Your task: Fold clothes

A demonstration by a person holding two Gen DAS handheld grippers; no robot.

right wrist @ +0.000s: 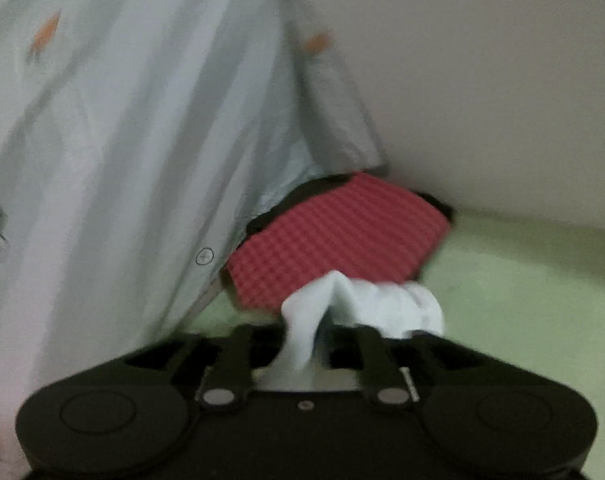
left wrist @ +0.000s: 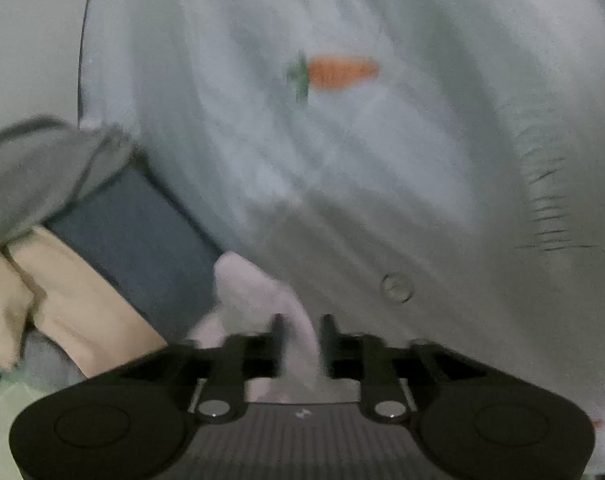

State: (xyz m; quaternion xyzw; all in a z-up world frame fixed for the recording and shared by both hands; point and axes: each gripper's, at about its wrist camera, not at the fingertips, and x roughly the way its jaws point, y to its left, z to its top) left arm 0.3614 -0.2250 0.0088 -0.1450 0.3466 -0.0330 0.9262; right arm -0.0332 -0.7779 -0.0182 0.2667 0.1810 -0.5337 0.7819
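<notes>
A pale white shirt (left wrist: 342, 160) printed with an orange carrot (left wrist: 342, 71) fills the left wrist view, a clear button (left wrist: 397, 287) low on it. A bunched edge of the shirt (left wrist: 258, 292) stands between the fingers of my left gripper (left wrist: 302, 332), whose jaws are parted a little and look slack on the cloth. In the right wrist view the same shirt (right wrist: 122, 140) hangs at the left. A white fold of it (right wrist: 362, 300) lies loosely between the spread fingers of my right gripper (right wrist: 306, 336). Both views are blurred.
At the left of the left wrist view lie a grey garment (left wrist: 34, 172), a folded blue-grey piece (left wrist: 134, 232) and a beige cloth (left wrist: 74, 300). A red checked cloth (right wrist: 338, 236) lies on the light green surface (right wrist: 502, 300) before a plain wall (right wrist: 482, 80).
</notes>
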